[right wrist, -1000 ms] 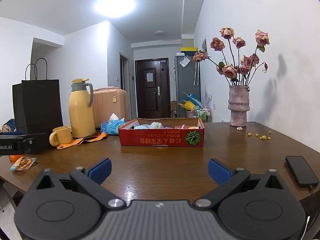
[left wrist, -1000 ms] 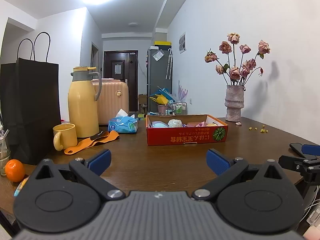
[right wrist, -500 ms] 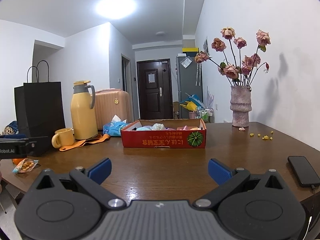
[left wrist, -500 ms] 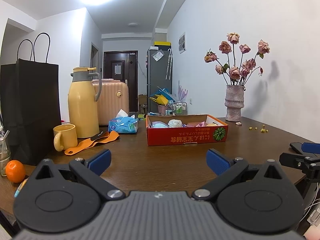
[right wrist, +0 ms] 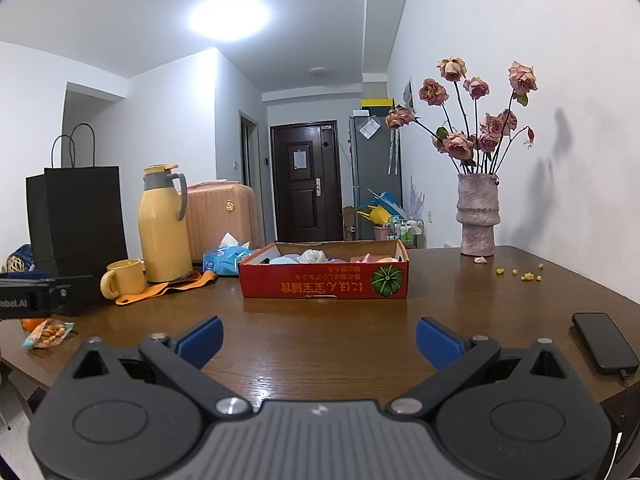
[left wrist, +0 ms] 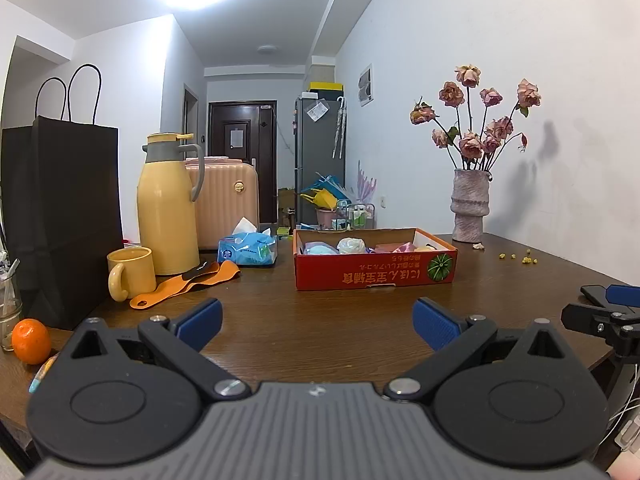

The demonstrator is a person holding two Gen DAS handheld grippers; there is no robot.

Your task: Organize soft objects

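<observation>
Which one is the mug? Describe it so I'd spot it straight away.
Start at the tall black paper bag on the table's left. The yellow flask stands just right of it. The mug sits in front, between them: short, yellow, open-topped, its handle toward the bag.

Dark wood table (left wrist: 320,320). On it, left to right: black paper bag (left wrist: 60,220), orange (left wrist: 31,341) and a glass jar (left wrist: 8,312) at the near-left edge, snack packet (right wrist: 46,333), yellow mug (left wrist: 130,272), yellow thermos (left wrist: 168,208), orange strap (left wrist: 184,284) lying flat by the mug, blue tissue pack (left wrist: 247,249). Centre: red cardboard box (left wrist: 374,270). Far right: pink vase (left wrist: 470,204) by the wall, yellow crumbs (left wrist: 516,257) near it. Black phone (right wrist: 604,342) at the near-right edge.
</observation>
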